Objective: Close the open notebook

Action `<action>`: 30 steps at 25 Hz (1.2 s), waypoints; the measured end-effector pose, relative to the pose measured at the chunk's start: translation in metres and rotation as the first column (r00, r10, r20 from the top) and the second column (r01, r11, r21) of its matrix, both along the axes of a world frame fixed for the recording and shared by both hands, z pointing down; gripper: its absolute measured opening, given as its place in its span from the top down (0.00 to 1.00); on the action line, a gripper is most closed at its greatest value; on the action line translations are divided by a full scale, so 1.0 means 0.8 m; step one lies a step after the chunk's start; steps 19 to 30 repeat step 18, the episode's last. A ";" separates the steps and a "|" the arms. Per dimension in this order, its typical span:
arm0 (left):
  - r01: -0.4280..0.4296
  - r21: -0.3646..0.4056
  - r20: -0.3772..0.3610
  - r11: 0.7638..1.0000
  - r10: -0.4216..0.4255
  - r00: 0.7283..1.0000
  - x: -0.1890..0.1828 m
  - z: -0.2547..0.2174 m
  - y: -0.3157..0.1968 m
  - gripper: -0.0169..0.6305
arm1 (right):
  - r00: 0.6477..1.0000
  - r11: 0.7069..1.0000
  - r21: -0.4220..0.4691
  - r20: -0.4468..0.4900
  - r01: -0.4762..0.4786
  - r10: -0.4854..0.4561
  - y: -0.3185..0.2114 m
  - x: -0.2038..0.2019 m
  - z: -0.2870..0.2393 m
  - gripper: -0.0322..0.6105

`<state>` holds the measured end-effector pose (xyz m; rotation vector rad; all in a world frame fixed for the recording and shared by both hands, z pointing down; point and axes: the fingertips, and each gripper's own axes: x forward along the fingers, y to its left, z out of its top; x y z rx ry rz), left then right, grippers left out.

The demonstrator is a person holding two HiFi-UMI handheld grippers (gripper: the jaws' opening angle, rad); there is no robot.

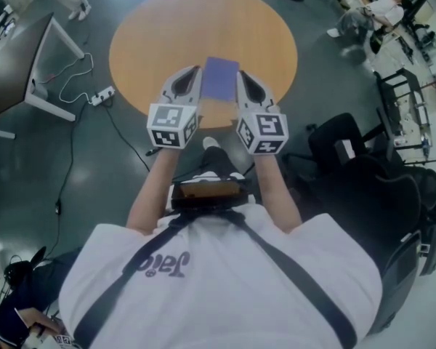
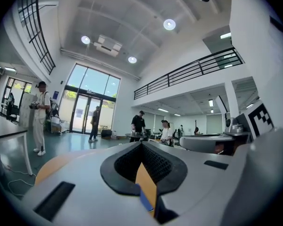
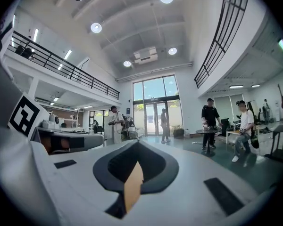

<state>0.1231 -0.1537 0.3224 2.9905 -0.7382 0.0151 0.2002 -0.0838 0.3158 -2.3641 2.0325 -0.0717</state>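
The person holds the L gripper [image 1: 195,70] and R gripper [image 1: 242,74] side by side, up over the near edge of a round orange table [image 1: 152,42]. Both point level, away from the body. Each one has a marker cube at the back, L cube [image 1: 171,126] & R cube [image 1: 262,132].

The purple notebook [image 1: 220,77] shows btw the two grippers in the head view. It is one small flat shape w/ the purple cover up, so it looks closed. It seems to lie on the table near the front edge. Can't tell if the gripper sides touch it.

L gripper view: the jaws of the L gripper [image 2: 141,143] are pressed together, tips meeting, holding nothing. A thin orange strip [image 2: 146,182] w/ a bit of blue shows low in the slot.

R gripper view: the jaws of the R gripper [image 3: 137,143] are pressed together too, holding nothing. A thin tan strip [image 3: 132,187] shows in its slot.

Around: a big hall w/ tall glass doors [image 2: 87,109]. A person in white [image 2: 40,119] stands far off. Two people [image 3: 210,124] are by a small table. On the floor L of the round table lies a white power strip [image 1: 102,95]. Black chairs [image 1: 334,142] sit on the R.
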 end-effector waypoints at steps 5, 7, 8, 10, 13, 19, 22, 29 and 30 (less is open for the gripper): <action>0.008 -0.006 -0.021 1.000 -0.008 1.000 -0.003 0.000 0.005 0.95 | 0.999 0.999 0.029 -0.030 -0.012 0.013 0.005 0.001 -0.015 0.92; 0.004 -0.007 -0.028 1.000 -0.005 1.000 -0.003 -0.001 0.006 0.95 | 0.999 0.999 0.034 -0.036 -0.016 0.018 0.004 0.000 -0.018 0.92; 0.000 -0.006 -0.027 1.000 0.000 1.000 -0.002 -0.001 0.007 0.95 | 0.999 0.999 0.036 -0.039 -0.018 0.020 0.003 0.000 -0.020 0.92; -0.007 -0.001 -0.023 1.000 0.007 1.000 -0.003 -0.002 0.007 0.95 | 0.999 0.999 0.039 -0.045 -0.020 0.022 0.000 -0.003 -0.022 0.92; -0.012 0.004 -0.038 1.000 0.012 0.999 0.000 -0.008 0.011 0.95 | 0.999 0.999 0.043 -0.043 -0.020 0.022 0.001 -0.004 -0.022 0.92; -0.006 -0.011 -0.019 1.000 0.006 1.000 0.003 0.004 0.021 0.95 | 0.999 0.999 0.041 -0.038 -0.029 0.031 0.014 -0.003 -0.017 0.92; -0.006 -0.011 -0.019 1.000 0.006 1.000 0.003 0.004 0.021 0.95 | 0.999 0.999 0.041 -0.038 -0.029 0.031 0.014 -0.003 -0.017 0.92; -0.006 -0.011 -0.019 1.000 0.006 1.000 0.003 0.004 0.021 0.95 | 0.999 0.999 0.041 -0.038 -0.029 0.031 0.014 -0.003 -0.017 0.92; -0.006 -0.011 -0.019 1.000 0.006 1.000 0.003 0.004 0.021 0.95 | 0.999 0.999 0.041 -0.038 -0.029 0.031 0.014 -0.003 -0.017 0.92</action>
